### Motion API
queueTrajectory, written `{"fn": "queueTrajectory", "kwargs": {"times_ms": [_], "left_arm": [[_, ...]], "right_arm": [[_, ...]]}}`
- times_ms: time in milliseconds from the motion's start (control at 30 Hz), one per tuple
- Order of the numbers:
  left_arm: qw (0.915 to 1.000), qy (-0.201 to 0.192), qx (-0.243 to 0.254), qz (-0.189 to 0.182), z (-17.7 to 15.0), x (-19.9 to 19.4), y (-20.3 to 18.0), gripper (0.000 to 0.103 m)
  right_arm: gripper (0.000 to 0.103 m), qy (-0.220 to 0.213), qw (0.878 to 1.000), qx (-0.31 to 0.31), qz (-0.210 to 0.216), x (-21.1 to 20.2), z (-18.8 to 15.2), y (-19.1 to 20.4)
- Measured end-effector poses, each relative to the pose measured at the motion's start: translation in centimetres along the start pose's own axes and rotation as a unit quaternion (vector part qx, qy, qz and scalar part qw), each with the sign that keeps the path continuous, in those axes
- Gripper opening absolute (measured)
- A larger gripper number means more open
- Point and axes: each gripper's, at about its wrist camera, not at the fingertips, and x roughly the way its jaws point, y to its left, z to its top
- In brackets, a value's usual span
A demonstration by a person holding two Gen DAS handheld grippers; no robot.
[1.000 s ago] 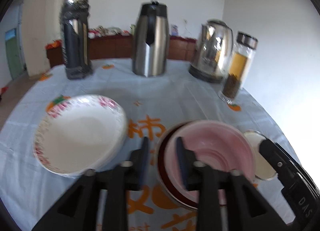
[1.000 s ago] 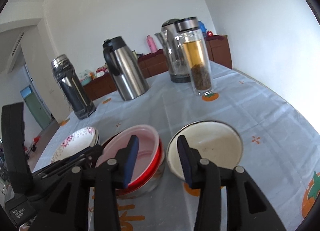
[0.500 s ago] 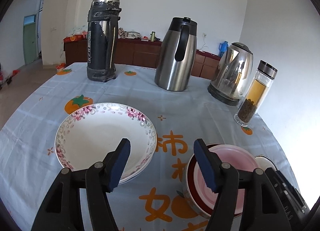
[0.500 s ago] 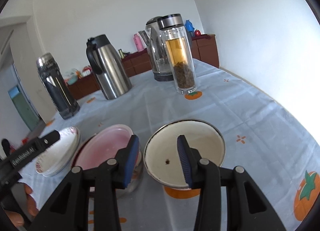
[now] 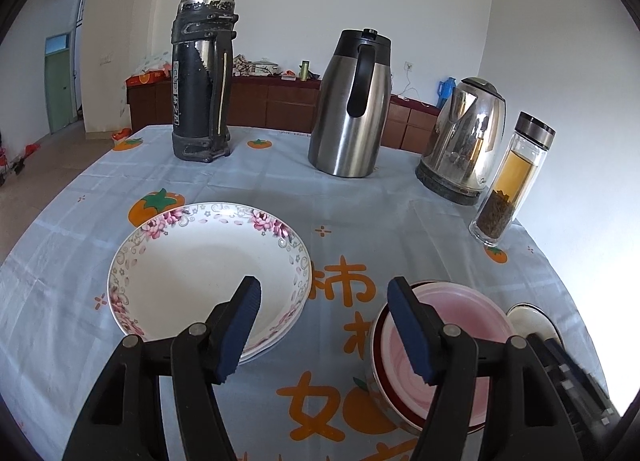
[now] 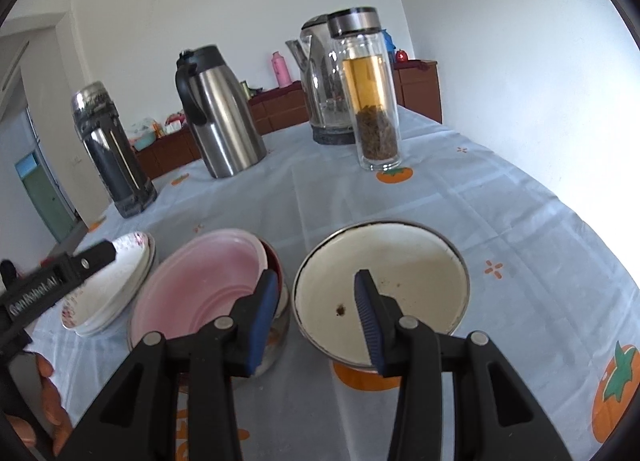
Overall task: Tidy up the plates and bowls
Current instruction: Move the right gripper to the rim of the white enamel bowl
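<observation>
My left gripper (image 5: 322, 325) has just been opening its jaws; they now stand released with nothing between them, hovering over the gap between the flowered plates (image 5: 208, 273) and the pink bowl (image 5: 444, 337). My right gripper (image 6: 316, 309) has its jaws parted and empty too, straddling the near rim of the cream enamel bowl (image 6: 380, 281) without the pads pressing it.

I judge the pink bowl is already nested in the red bowl (image 6: 276, 261), and the cream one is the step in hand. Next I need to seat the right jaws across that rim, close, lift and carry it left onto the pink stack.

All the dishes sit mouth-up on the bench (image 6: 500, 201); being round, they have no long axis, only a vertical one. The cream bowl lies just right of the stack, the plates well to its left.
</observation>
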Motion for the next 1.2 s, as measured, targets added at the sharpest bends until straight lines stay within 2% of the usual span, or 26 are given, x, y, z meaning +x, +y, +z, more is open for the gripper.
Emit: {"fn": "queueTrajectory", "kwargs": {"times_ms": [267, 467, 600, 767, 867, 1033, 1200], "left_arm": [[1.0, -0.001, 0.007, -0.004, -0.2, -0.1, -0.5, 0.068], [0.9994, -0.008, 0.03, -0.012, -0.7, -0.7, -1.9, 0.068], [0.9979, -0.007, 0.057, -0.03, -1.2, -1.1, -3.6, 0.068], [0.9946, 0.004, 0.083, -0.061, -2.2, -2.0, -5.7, 0.068], [0.9938, 0.0, 0.097, -0.053, -2.8, -2.6, -7.0, 0.068], [0.9917, 0.012, 0.115, -0.057, -3.9, -3.3, -9.0, 0.068], [0.9927, 0.012, 0.112, -0.045, -4.6, -3.7, -9.5, 0.068]], "right_arm": [[0.042, -0.053, 0.997, 0.051, -0.006, -3.3, 2.2, -3.6], [0.042, -0.061, 0.992, 0.108, -0.018, -4.1, 3.2, -7.5], [0.042, -0.044, 0.99, 0.136, -0.017, -3.7, 3.2, -9.0], [0.04, -0.011, 0.994, 0.104, -0.018, -2.5, 3.1, -8.6], [0.039, 0.015, 0.997, 0.079, -0.013, -1.5, 2.9, -8.2], [0.039, 0.043, 0.996, 0.073, -0.007, -0.4, 2.5, -8.4], [0.039, 0.088, 0.994, 0.066, -0.014, 1.8, 1.7, -8.6]]}}
